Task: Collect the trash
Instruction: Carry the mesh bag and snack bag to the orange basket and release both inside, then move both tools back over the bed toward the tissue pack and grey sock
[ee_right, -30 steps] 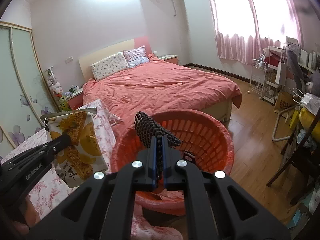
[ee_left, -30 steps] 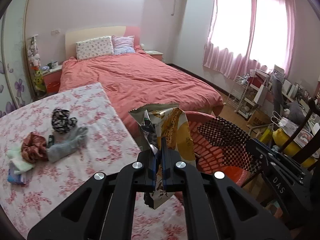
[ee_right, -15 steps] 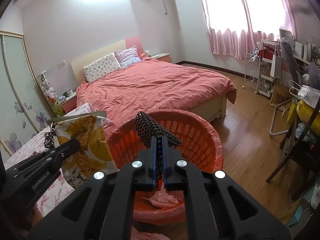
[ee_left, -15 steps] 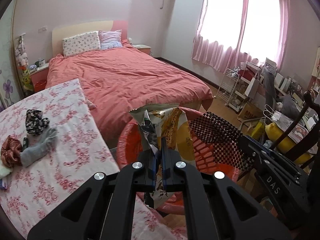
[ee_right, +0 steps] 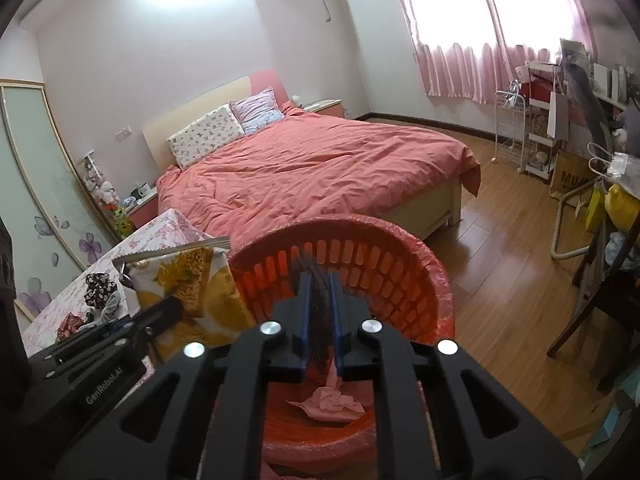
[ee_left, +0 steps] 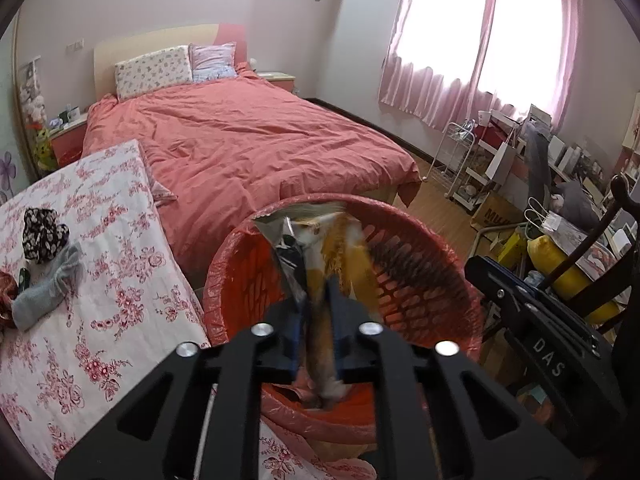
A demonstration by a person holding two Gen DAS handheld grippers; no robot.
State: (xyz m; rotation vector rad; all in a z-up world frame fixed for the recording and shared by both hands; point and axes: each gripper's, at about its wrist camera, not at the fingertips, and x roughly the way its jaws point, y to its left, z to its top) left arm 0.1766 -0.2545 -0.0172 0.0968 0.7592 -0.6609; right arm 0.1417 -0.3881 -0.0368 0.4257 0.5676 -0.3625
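Left gripper [ee_left: 316, 312]: jaws have just been opening; a narrow gap shows between the blue pads, and the snack wrapper [ee_left: 320, 264] runs through that gap, motion-blurred. Pads no longer look pressed on it.
Snack wrapper: yellow-and-white printed bag with silver lining, upright, over the left side of the red basket [ee_left: 420, 236]; in the right wrist view it shows sharp, at the basket's left rim, with the left gripper's finger across it.
Right gripper [ee_right: 320, 312]: jaws have just been opening, pads slightly parted; the checkered wrapper [ee_right: 318, 300] stands between them as a dark blurred streak. No firm clamp visible.
Checkered wrapper: black-and-white pattern, over the basket's inside, near its middle.
Red basket: slotted plastic, lined with a red bag, on the floor between the near table and the bed [ee_left: 248, 152]; crumpled pink paper [ee_right: 328, 400] lies at its bottom.
Table [ee_left: 100, 320]: near left, floral pink cloth; on its far-left part a grey sock [ee_left: 48, 292] and a dark patterned cloth bundle [ee_left: 42, 234], just beside each other.
Room: wooden floor, pink curtains on the right.
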